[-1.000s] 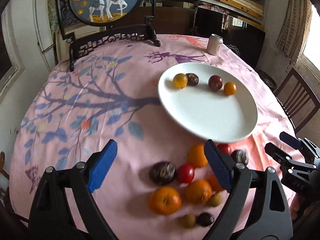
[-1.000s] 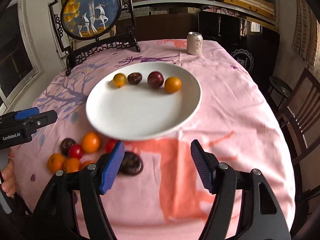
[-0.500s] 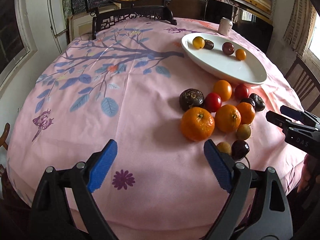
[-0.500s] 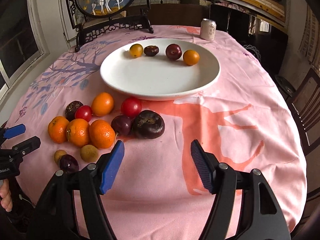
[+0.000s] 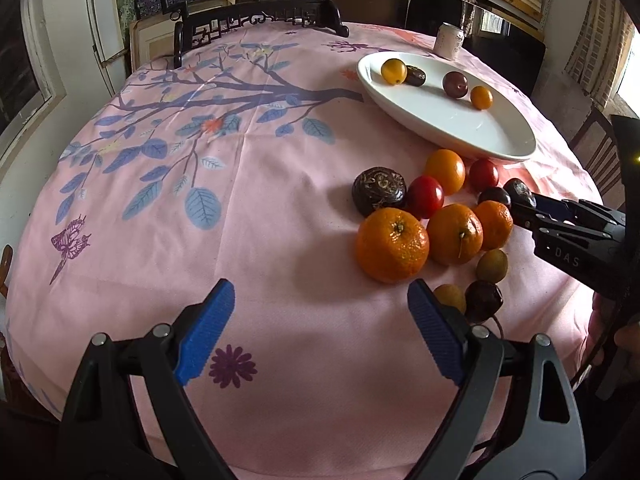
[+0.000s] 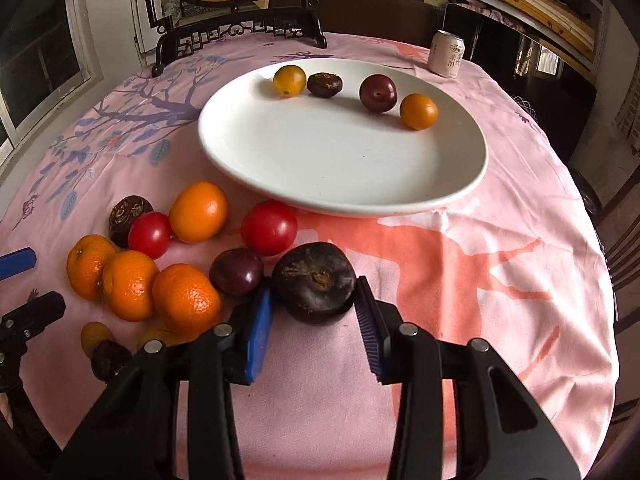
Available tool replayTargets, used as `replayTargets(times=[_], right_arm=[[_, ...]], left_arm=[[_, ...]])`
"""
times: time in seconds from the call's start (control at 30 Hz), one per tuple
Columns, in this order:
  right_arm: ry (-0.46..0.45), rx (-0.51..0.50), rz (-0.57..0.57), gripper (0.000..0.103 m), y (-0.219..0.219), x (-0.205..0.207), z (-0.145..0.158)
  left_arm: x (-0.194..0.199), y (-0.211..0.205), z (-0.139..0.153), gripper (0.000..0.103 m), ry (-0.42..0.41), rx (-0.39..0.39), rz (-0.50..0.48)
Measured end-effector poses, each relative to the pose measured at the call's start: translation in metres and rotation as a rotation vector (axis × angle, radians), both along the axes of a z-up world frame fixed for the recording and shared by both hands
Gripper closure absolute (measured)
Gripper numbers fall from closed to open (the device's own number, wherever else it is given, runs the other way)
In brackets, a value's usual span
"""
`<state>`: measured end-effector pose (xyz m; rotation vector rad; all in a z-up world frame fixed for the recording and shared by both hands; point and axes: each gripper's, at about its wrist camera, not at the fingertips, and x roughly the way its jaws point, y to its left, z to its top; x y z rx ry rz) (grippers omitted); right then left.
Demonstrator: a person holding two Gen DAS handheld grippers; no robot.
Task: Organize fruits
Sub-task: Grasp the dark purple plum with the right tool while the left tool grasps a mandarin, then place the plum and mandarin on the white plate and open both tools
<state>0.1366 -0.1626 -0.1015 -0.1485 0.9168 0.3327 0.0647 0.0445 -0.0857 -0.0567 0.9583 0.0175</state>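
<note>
A white plate point(image 6: 344, 160) holds several small fruits at its far rim and also shows in the left wrist view point(image 5: 452, 120). Several loose fruits lie on the pink cloth in front of it: oranges point(image 6: 186, 298), red tomatoes point(image 6: 269, 227), dark plums point(image 6: 236, 271). My right gripper point(image 6: 314, 308) has its jaws closed in around a large dark purple fruit point(image 6: 316, 280) that rests on the cloth, the pads at its sides. My left gripper point(image 5: 320, 320) is open and empty over bare cloth, left of a big orange point(image 5: 392, 244).
A drink can point(image 6: 447, 54) stands beyond the plate. A dark carved stand with a round painted panel point(image 6: 240, 28) sits at the table's far edge. Chairs point(image 5: 600, 152) stand at the right. The table edge is close below both grippers.
My right gripper has moved forward and down and narrowed its jaws around the large dark fruit. The left gripper has moved slightly nearer the fruit pile and stays open.
</note>
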Motion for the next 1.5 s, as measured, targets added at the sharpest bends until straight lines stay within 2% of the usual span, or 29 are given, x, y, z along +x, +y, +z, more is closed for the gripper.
replayTargets(times=[0.13,0.27,0.37,0.4,0.43,0.53,1.03,1.5], right_arm=[[-0.024,0.021,-0.004,0.062,-0.013,-0.031,0.010],[-0.013,0.054,-0.017,0.062,-0.028,-0.054,0.012],[-0.015,0.084,-0.030,0.062,-0.036,-0.062,0.016],[-0.023,0.090,-0.032,0.062,-0.037,-0.064,0.018],[-0.031,0.095,-0.034,0.062,-0.038,-0.065,0.020],[-0.053,0.108,-0.038,0.062,-0.040,-0.070,0.027],[-0.069,0.140,-0.042,0.062,-0.042,-0.075,0.034],[-0.072,0.140,-0.034,0.062,-0.039,-0.071,0.037]], left_arm=[[0.008,-0.008,-0.001,0.013,-0.007,0.004,-0.020],[0.020,-0.019,-0.007,0.020,0.008,0.006,-0.049],[0.034,-0.025,-0.017,0.036,0.045,-0.022,-0.067],[0.036,-0.027,-0.016,0.050,0.028,-0.011,-0.069],[0.037,-0.029,-0.015,0.058,0.029,-0.027,-0.080],[0.036,-0.027,-0.011,0.058,0.037,-0.075,-0.080],[0.013,-0.037,0.028,0.058,-0.043,-0.062,-0.109],[0.026,-0.040,0.039,0.059,-0.050,-0.050,-0.115]])
